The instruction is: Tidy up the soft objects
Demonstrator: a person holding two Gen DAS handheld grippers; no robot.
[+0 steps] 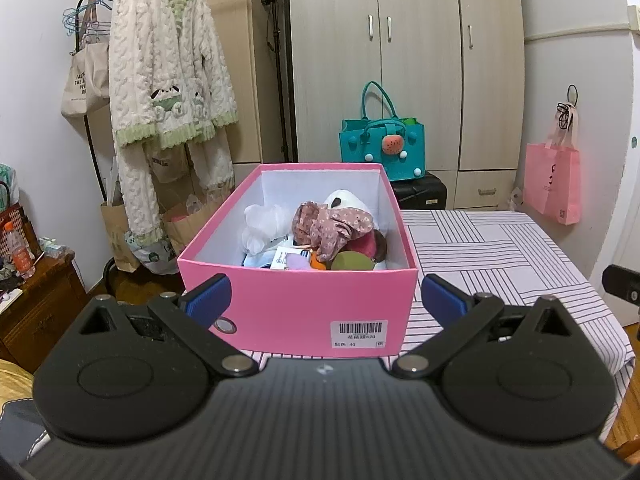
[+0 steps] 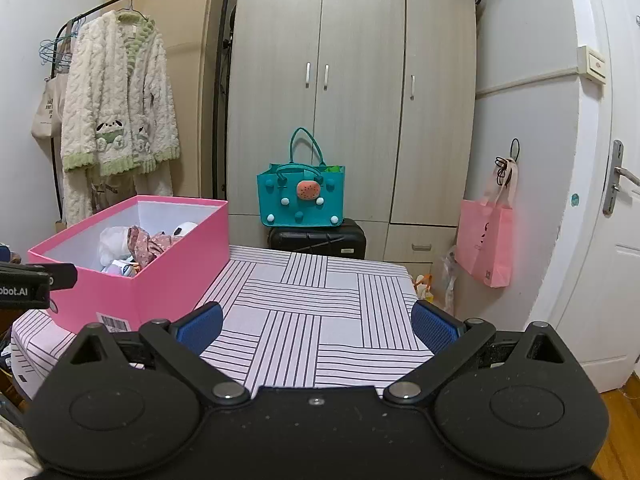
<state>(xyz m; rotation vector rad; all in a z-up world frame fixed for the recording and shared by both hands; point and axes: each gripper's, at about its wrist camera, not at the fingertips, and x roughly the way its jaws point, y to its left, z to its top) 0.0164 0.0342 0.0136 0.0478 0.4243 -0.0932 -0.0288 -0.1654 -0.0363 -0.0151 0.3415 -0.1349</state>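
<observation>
A pink box (image 1: 296, 304) stands on the striped table (image 1: 500, 248) with soft things piled inside: a floral pink cloth (image 1: 332, 226), a white plush (image 1: 264, 220), an olive round item (image 1: 354, 262) and others. My left gripper (image 1: 325, 300) is open just in front of the box's near wall, with nothing between its blue pads (image 1: 210, 300). In the right wrist view the same pink box (image 2: 160, 280) sits at the left, and my right gripper (image 2: 316, 326) hangs open over the bare striped table (image 2: 320, 300), holding nothing.
A teal felt bag (image 2: 300, 196) rests on a black suitcase (image 2: 318, 240) behind the table, before a wardrobe (image 2: 352, 92). A fleece robe (image 1: 168, 80) hangs on a rack at left. A pink tote (image 2: 486, 248) hangs on the right wall near a door.
</observation>
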